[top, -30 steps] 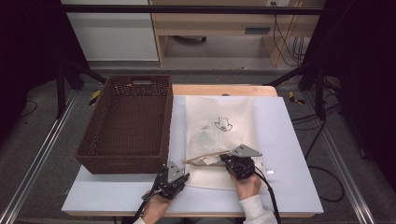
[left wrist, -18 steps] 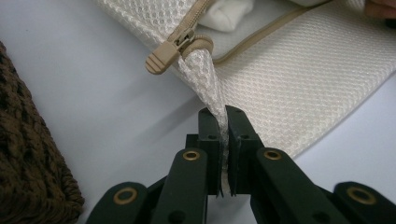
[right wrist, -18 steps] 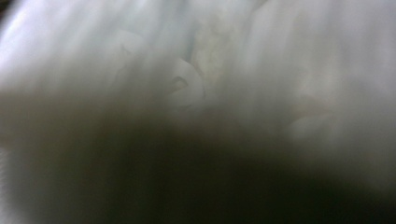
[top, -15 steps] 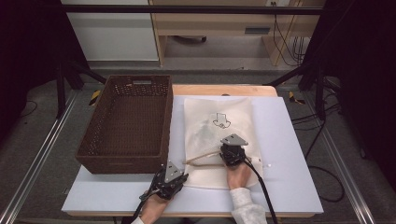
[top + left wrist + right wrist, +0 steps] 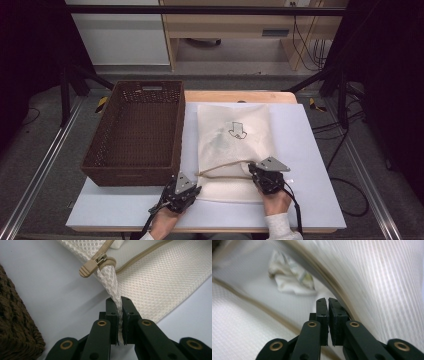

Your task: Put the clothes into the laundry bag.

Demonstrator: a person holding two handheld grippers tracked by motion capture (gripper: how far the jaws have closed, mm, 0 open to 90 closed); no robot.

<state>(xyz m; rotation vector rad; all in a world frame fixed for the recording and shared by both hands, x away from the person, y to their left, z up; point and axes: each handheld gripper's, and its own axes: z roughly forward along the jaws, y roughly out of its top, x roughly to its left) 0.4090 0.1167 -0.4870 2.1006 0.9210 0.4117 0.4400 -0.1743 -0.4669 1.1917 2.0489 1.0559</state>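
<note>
Soft, floppy mesh laundry bag (image 5: 235,150), lying flat on the white table (image 5: 310,165) just right of the brown basket (image 5: 135,135), best grabbed by its zipper corner, left gripper (image 5: 119,315) clamped on that mesh there, right gripper (image 5: 328,315) shut at the open mouth, unclear whether pinching anything.

The high view looks forward and down from above the person's side, taking in the whole table (image 5: 310,165). Each gripper view rides close behind its own jaws, almost touching the mesh bag (image 5: 160,282). All three views share the bag's opened zipper edge (image 5: 225,167).
</note>
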